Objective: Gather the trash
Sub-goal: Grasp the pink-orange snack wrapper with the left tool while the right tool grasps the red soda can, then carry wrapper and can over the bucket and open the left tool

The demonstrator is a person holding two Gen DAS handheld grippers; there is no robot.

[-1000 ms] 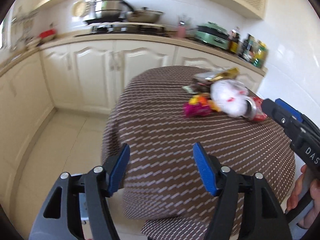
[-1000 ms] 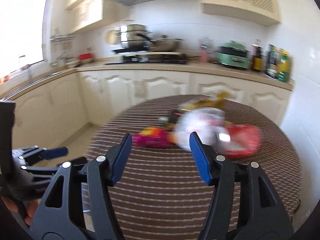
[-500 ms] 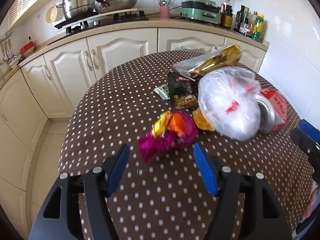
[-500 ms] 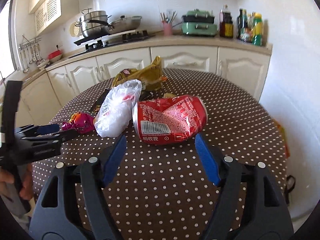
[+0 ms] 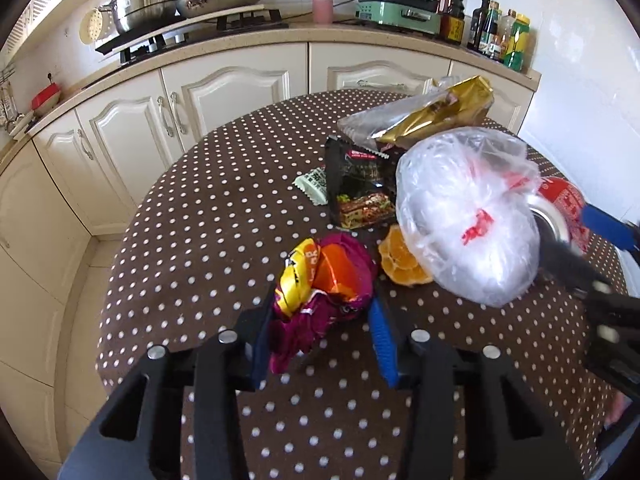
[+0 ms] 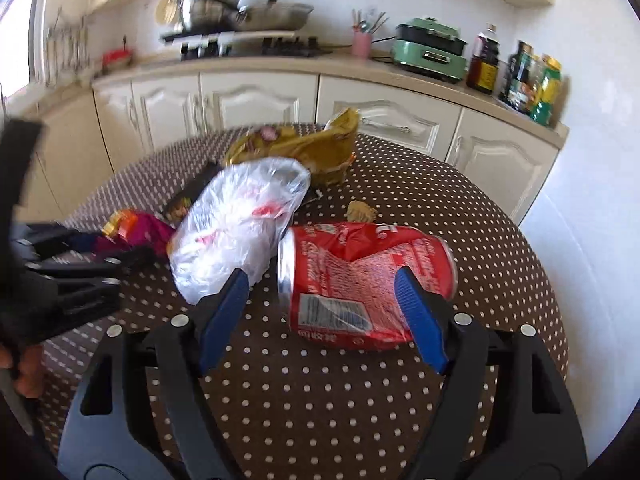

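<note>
Trash lies on a round brown polka-dot table (image 5: 200,240). My left gripper (image 5: 320,312) is closing, and its pads touch both sides of a crumpled purple and orange snack wrapper (image 5: 328,280) that rests on the cloth. My right gripper (image 6: 320,276) stands open around a crushed red can (image 6: 360,264) lying on its side. Its right pad overlaps the can and its left pad sits by a clear plastic bag (image 6: 240,220). Behind these lie a gold foil bag (image 5: 440,112), a black food packet (image 5: 360,188), a small green wrapper (image 5: 314,180) and an orange peel (image 5: 400,264).
Cream kitchen cabinets (image 5: 232,96) curve behind the table, with pots on a stove (image 5: 180,4), a green cooker (image 5: 400,4) and bottles (image 5: 500,36) on the counter. A white wall (image 6: 580,220) stands close on the right. A person's hand (image 6: 24,372) holds the left gripper.
Both grippers have come forward over the table to the trash. The left jaws have narrowed around the purple wrapper, and the right gripper has moved up to the red can.
</note>
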